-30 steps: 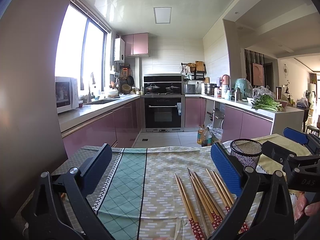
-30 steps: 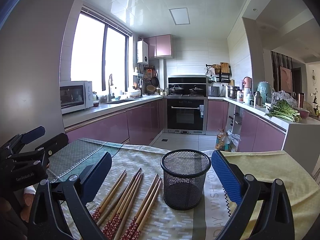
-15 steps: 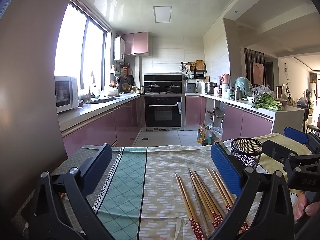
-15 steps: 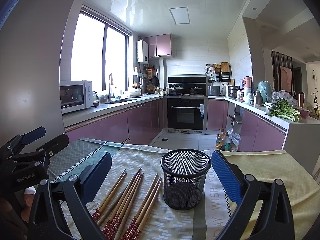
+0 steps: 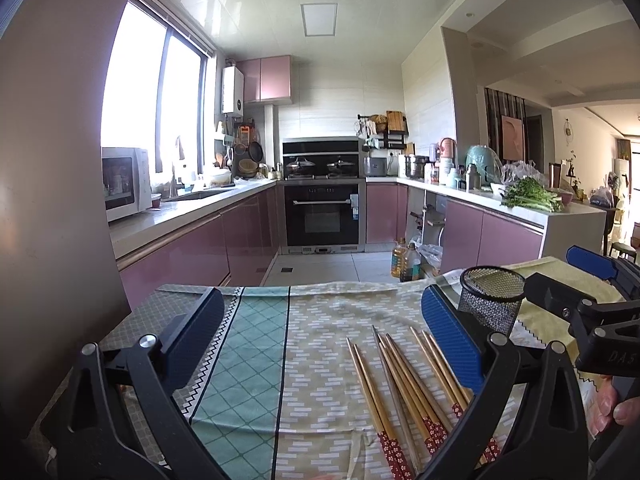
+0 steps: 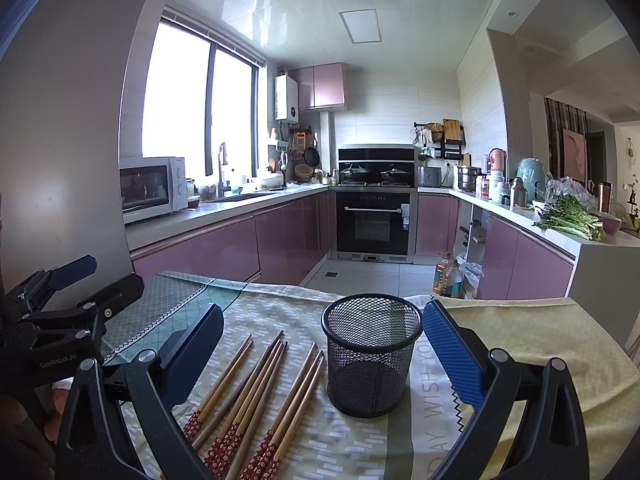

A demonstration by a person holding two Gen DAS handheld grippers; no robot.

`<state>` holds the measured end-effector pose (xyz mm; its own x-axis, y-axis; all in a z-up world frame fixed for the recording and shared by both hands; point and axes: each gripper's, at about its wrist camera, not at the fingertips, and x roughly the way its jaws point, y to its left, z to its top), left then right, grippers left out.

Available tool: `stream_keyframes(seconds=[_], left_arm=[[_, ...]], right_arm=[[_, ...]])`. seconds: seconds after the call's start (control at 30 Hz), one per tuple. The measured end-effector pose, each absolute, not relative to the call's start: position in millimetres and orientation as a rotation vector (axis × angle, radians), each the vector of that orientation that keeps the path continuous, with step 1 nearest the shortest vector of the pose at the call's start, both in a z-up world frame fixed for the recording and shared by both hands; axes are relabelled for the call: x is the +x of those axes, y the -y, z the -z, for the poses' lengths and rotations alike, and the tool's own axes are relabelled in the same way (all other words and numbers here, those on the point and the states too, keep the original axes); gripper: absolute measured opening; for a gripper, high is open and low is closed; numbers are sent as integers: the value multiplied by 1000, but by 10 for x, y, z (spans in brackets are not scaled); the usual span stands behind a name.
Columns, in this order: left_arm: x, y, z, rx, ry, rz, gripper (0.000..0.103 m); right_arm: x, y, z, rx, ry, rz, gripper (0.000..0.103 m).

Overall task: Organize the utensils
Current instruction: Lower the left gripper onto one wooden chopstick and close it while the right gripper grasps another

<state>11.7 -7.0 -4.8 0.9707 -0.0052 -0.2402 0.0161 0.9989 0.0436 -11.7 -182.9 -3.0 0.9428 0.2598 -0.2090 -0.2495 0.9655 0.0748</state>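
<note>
Several wooden chopsticks (image 6: 256, 396) with red patterned ends lie side by side on the tablecloth, left of an upright, empty black mesh cup (image 6: 372, 354). My right gripper (image 6: 322, 354) is open and empty, low over the table, with the cup and some chopsticks between its blue pads. My left gripper (image 5: 320, 334) is open and empty, hovering left of the chopsticks (image 5: 404, 380). The cup (image 5: 490, 300) stands behind its right finger. Each gripper shows at the edge of the other's view.
The table carries a green-and-beige patterned cloth (image 5: 256, 352) and a yellow cloth (image 6: 532, 340) on the right. Its far edge drops to the kitchen floor. Oil bottles (image 6: 448, 276) stand on the floor beyond. A grey wall (image 5: 48, 200) stands close on the left.
</note>
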Motion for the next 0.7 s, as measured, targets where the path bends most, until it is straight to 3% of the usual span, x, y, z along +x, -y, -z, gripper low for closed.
stream_keyframes(seconds=[0.2,0.43,0.53,0.7], left_arm=[[440,25,212,83,-437,53,97],[774,22,542,72,-566,135,97],[891,91,713,100,-651,160,90],[1025,109,891,98,-757,204,78]], right_arm=[[-3,1744,171,5,-359,-345,95],[316,1635,545,-17,-624,-391,75],[460,1627,665,-10,-718,-391,65],[592,1630,765,17,-789,-388,58]])
